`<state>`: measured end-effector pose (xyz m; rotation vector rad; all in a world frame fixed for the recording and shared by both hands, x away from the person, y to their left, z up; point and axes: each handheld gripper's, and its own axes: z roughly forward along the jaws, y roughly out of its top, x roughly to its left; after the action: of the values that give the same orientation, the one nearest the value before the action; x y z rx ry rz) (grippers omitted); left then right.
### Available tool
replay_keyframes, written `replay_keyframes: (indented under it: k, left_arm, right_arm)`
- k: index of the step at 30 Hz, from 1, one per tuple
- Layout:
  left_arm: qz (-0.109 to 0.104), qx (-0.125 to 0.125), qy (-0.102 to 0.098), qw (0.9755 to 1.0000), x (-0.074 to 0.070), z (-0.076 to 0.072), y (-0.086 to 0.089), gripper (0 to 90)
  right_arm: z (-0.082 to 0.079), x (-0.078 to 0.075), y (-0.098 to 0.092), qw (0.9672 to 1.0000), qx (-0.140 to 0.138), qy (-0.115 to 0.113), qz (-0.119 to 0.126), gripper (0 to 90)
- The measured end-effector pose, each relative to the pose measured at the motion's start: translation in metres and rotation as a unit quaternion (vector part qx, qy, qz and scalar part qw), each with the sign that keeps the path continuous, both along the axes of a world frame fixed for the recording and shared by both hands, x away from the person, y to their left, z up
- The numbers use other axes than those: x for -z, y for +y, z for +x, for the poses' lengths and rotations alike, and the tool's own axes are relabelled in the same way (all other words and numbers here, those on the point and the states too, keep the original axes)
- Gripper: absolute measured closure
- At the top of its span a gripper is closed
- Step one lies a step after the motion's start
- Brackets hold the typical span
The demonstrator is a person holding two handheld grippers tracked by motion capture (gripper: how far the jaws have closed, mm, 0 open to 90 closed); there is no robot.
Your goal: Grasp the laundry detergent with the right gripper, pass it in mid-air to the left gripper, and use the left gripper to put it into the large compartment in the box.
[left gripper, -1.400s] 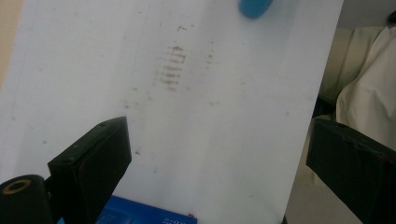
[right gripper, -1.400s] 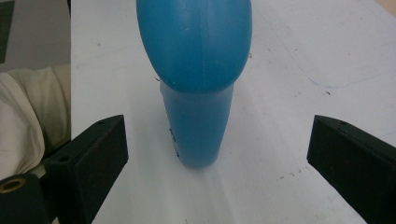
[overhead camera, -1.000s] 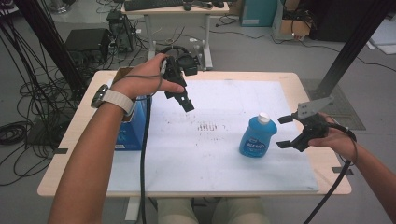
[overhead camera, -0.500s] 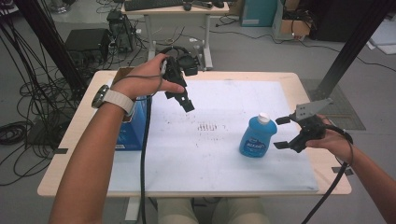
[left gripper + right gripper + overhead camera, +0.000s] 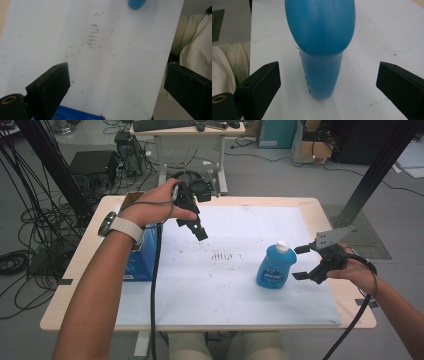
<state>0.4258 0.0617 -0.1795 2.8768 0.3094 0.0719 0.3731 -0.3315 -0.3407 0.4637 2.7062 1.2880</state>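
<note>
White matting (image 5: 235, 285) covers the table, where the blue bottle (image 5: 271, 266) stands upright at right. Just beside it, the right gripper (image 5: 299, 262) gapes; the left gripper (image 5: 196, 229) hangs parted, far left.

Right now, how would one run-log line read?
right gripper: open, beside upright blue plastic bottle | left gripper: open, raised above white mat

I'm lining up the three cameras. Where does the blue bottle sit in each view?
High view: bottle stands upright right of centre on the white mat, just left of the open right tool.
Left gripper view: only a blue bit at the top edge.
Right gripper view: centre, large, between the jaws but untouched.
Shared landmark: the white mat.
</note>
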Motion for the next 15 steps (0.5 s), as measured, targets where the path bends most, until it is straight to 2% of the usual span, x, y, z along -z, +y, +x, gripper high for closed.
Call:
replay_keyframes:
  k: [15]
  left_arm:
    - [0.001,0.0,0.001,1.0,0.0004,0.0001,-0.0007,6.9]
  right_arm:
    - [0.0,0.0006,-0.0001,1.0,0.001,0.002,0.0,5.2]
